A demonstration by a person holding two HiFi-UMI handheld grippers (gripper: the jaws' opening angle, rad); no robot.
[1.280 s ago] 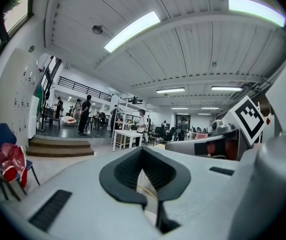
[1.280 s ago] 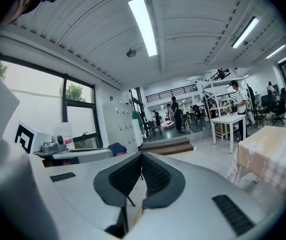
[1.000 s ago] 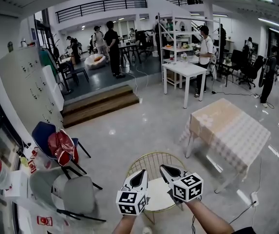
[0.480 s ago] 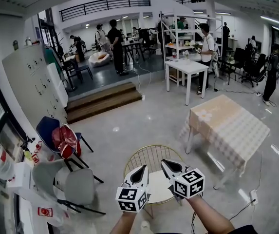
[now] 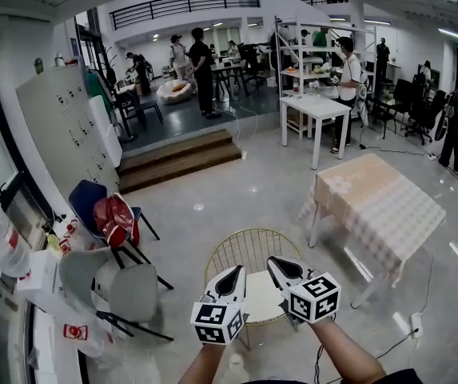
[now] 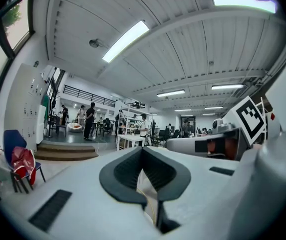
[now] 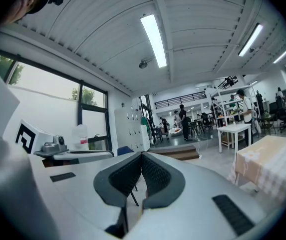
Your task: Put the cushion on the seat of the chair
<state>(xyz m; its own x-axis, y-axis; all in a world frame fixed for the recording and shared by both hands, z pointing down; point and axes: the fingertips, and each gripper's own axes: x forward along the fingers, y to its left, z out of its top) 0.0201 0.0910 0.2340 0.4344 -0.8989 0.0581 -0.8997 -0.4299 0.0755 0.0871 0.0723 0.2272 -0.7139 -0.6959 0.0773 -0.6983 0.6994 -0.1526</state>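
Note:
A gold wire chair [image 5: 247,251] stands on the floor just in front of me. A white round pad [image 5: 262,309] lies on its seat; whether it is the cushion or the seat itself I cannot tell. My left gripper [image 5: 231,276] and right gripper [image 5: 276,264] hover side by side over that seat, pointing level towards the chair's back. Both are shut with nothing between the jaws. In the left gripper view the left gripper [image 6: 143,149] has its pads meeting at the tips, and so does the right gripper [image 7: 142,155] in the right gripper view.
A table with a chequered cloth [image 5: 382,205] stands to the right of the chair. At the left are a blue chair with a red bag [image 5: 113,218], a grey chair [image 5: 129,294] and lockers [image 5: 67,134]. Steps [image 5: 177,160], a white table [image 5: 318,109] and several people are farther back.
Both grippers have drifted together a little while staying shut and side by side over the chair. The head view has shifted, so the room has slid slightly to the right.

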